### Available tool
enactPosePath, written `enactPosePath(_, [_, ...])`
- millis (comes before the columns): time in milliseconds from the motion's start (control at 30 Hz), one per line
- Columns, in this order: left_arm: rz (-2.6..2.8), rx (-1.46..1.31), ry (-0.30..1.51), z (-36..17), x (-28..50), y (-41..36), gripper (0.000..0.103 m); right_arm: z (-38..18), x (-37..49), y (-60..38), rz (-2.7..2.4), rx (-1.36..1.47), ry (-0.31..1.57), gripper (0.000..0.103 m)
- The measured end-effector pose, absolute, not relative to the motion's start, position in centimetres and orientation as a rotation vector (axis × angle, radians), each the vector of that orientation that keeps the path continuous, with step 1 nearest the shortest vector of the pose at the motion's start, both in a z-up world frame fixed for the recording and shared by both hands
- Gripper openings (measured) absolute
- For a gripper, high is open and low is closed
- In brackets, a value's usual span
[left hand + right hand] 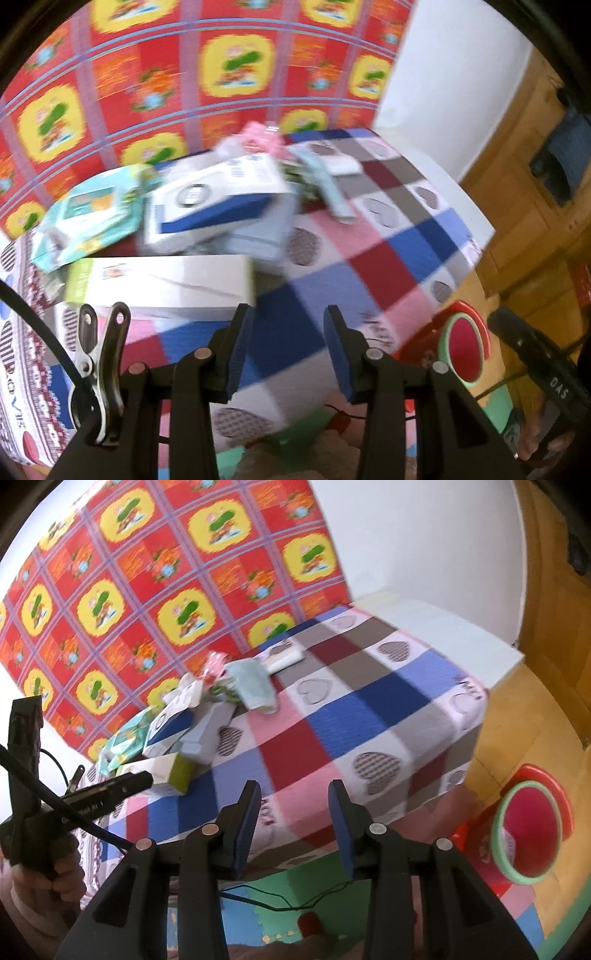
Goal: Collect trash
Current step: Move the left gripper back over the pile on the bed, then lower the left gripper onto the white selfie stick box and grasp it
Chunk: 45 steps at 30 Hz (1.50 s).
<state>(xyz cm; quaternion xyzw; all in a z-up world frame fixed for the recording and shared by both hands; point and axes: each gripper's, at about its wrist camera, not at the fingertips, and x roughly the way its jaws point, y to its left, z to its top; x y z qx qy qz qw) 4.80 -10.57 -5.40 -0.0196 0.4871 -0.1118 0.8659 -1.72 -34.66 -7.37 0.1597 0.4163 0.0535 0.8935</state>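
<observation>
Trash is piled on the table's far left: a white box with a green end (159, 284) (162, 771), a white and blue box (214, 199) (168, 731), a teal packet (88, 214) (123, 744), a pink wrapper (262, 138) (214, 664) and a pale blue wrapper (328, 184) (255, 686). My left gripper (290, 354) is open and empty, just in front of the green-ended box. My right gripper (294, 823) is open and empty over the table's near edge. A red bin with a green rim (463, 347) (532, 834) stands on the floor to the right.
A checked heart-pattern cloth (369, 709) covers the table, with a red and yellow patterned sheet (166, 572) on the wall behind. A hand (37, 878) holds the left tool. Coloured foam mats (280, 923) and a thin cable lie on the floor. A wooden door (524, 206) is at the right.
</observation>
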Motion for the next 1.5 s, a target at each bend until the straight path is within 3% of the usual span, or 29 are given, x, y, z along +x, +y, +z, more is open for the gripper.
enactPosePath(633, [0.004, -0.09, 1.069, -8.4, 10.7, 4.9, 0.046, -9.6, 5.9, -20.7, 0.311, 0.27, 1.012, 0.052])
enactPosePath(767, [0.012, -0.111, 1.087, -9.3, 11.5, 6.9, 0.055, -10.4, 7.3, -18.5, 0.331, 0.256, 1.041, 0.064])
enactPosePath(900, [0.02, -0.125, 1.12, -10.7, 12.3, 8.2, 0.055, -11.5, 8.5, -17.4, 0.32, 0.271, 1.071, 0.064])
enactPosePath(1500, [-0.126, -0.293, 1.129, -13.1, 13.6, 9.9, 0.085, -14.0, 10.7, -15.9, 0.295, 0.287, 1.125, 0.065])
